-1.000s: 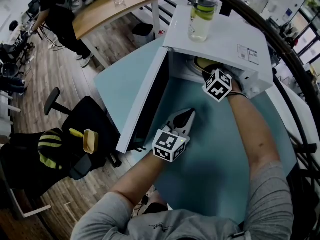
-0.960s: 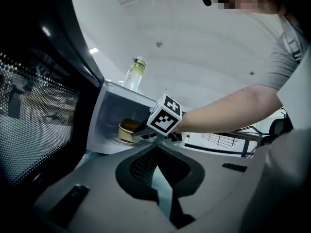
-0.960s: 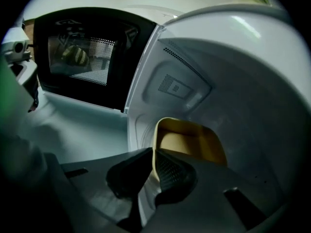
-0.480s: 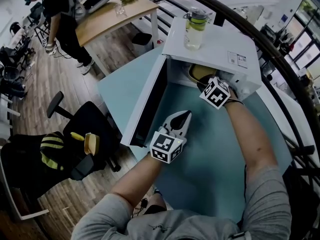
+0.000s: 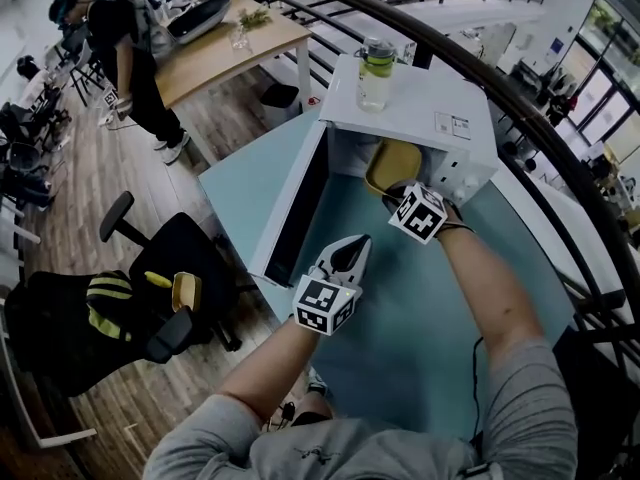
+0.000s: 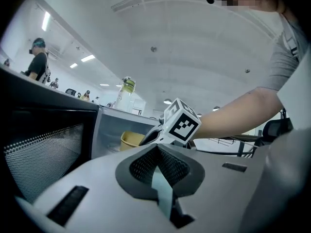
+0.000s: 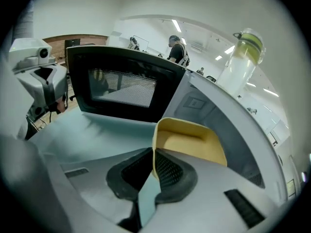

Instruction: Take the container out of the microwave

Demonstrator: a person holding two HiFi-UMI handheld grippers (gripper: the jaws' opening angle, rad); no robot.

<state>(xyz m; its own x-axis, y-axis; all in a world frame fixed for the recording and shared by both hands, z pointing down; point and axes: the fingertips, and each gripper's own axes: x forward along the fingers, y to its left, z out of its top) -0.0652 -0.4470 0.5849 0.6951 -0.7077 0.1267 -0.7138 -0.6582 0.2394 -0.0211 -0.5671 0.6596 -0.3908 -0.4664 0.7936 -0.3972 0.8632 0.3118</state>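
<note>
The yellow container (image 5: 392, 164) hangs tilted at the mouth of the white microwave (image 5: 430, 108), partly out of the cavity. My right gripper (image 5: 397, 194) is shut on its near rim, and the right gripper view shows the rim (image 7: 154, 152) pinched between the pads with the container (image 7: 194, 142) beyond them. My left gripper (image 5: 361, 241) hovers over the teal table (image 5: 420, 328) in front of the open door, shut with nothing in it. From the left gripper view (image 6: 158, 149), the container (image 6: 130, 140) sits behind the right gripper's marker cube (image 6: 182, 123).
The microwave door (image 5: 300, 203) stands open to the left. A bottle (image 5: 374, 73) of pale liquid stands on top of the microwave. A black chair (image 5: 150, 288) is left of the table. A person (image 5: 120, 38) stands by a wooden table at the far left. A dark railing curves on the right.
The right gripper has drawn the yellow container from deep inside the microwave to its opening. Both grippers have moved and risen a little.
</note>
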